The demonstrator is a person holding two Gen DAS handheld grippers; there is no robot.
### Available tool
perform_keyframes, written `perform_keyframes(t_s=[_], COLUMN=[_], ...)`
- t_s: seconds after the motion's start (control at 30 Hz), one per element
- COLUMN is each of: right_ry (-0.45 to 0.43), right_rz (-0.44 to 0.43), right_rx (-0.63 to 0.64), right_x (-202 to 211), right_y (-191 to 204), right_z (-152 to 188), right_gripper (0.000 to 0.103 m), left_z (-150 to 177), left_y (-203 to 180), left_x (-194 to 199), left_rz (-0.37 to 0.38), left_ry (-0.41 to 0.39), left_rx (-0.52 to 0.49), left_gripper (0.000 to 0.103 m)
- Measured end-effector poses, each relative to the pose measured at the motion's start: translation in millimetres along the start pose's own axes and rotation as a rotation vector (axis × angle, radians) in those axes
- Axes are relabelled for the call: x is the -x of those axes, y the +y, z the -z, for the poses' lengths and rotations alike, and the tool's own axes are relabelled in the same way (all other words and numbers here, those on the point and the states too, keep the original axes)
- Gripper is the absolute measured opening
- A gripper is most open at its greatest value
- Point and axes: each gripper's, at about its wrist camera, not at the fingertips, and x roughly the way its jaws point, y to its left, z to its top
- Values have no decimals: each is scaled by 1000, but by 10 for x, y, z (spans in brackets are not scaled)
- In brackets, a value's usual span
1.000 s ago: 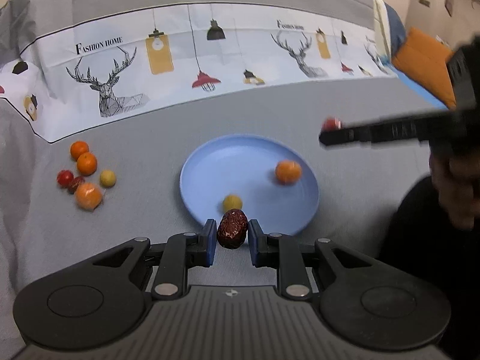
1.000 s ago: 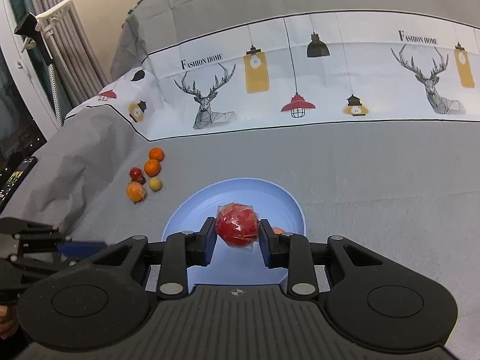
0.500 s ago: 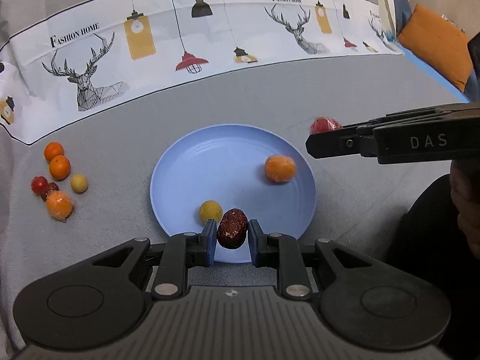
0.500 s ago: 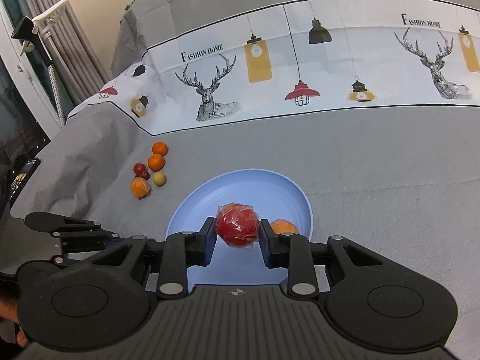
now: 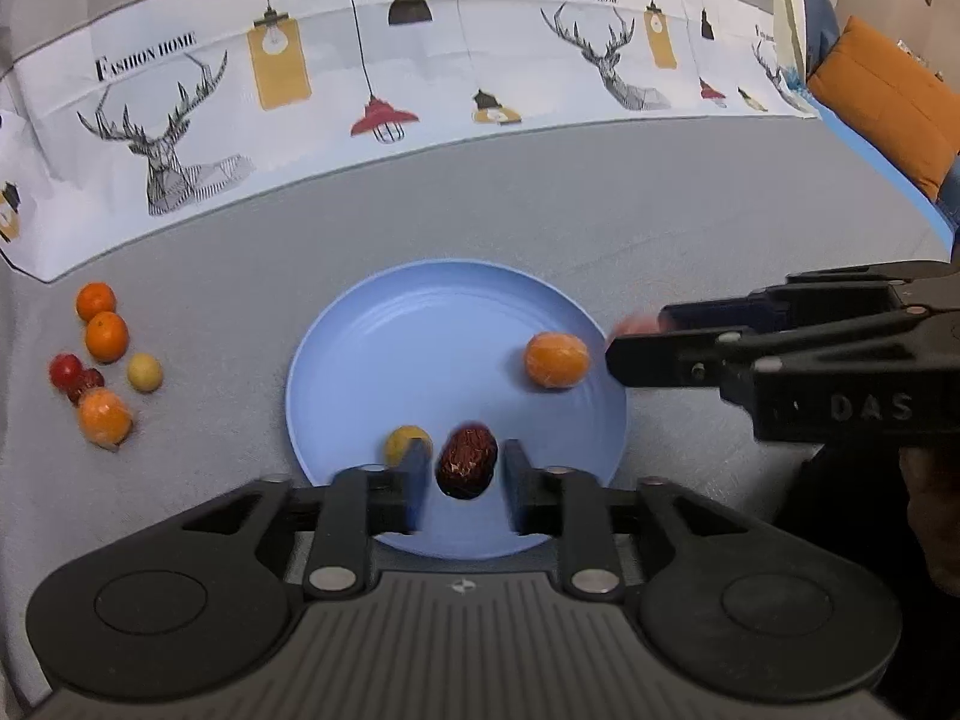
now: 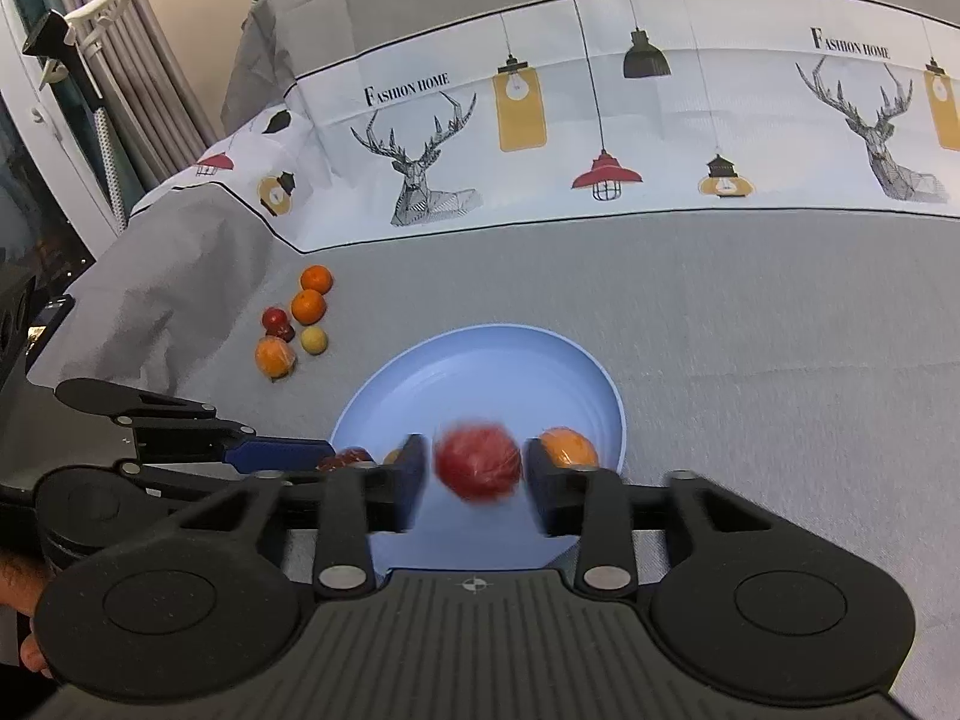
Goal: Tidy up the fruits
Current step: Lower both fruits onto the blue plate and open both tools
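Both hand-held grippers just opened over the round pale-blue plate (image 5: pixel 444 324) on the grey bed cover (image 5: pixel 540 204). Left hand-held gripper (image 5: pixel 462 474): jaws parted, wrinkled dark-red date (image 5: pixel 467 461) loose between them. Right hand-held gripper (image 6: pixel 477 471): likewise apart, wrapped red round fruit (image 6: pixel 477 467) blurred, dropping. Risk of rolling off the shallow rim (soft bedding underneath), or knocking the peeled orange mandarin (image 5: pixel 556 360).

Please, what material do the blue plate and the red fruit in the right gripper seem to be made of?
Plate: probably plastic, with a smooth, slightly matte finish; its colour is uniform and faint concentric rings show. Ceramic is possible.
Red fruit: seems wrapped in thin clear film, judging by the crinkled, faceted shine. The picture is blurred there, so real or imitation fruit cannot be told.
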Motion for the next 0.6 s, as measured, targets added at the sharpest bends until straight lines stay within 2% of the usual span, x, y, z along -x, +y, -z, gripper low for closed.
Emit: perform_keyframes(t_s=[0.03,0.07,0.27,0.37,0.47,0.53,0.6], right_ry=[-2,-7,-14,-20,-37,-52,-62], right_rz=[9,13,11,14,15,14,13], right_rx=[-3,-6,-29,-31,-38,-41,-39], right_x=[7,16,31,49,79,106,127], right_y=[-4,-11,-54,-54,-62,-62,-66], right_z=[-2,0,5,15,17,21,22], right_gripper=[67,69,70,70,71,71,73], left_z=[5,13,94,144,216,275,333], left_y=[2,5,124,229,343,489,661], left_x=[0,3,46,145,242,306,365], left_rz=[0,-4,-41,-30,-72,-95,-69], left_ry=[1,0,-7,-56,-77,-67,-35], left_rx=[-2,-9,-11,1,-36,-70,-95], left_gripper=[49,51,50,43,32,28,15])
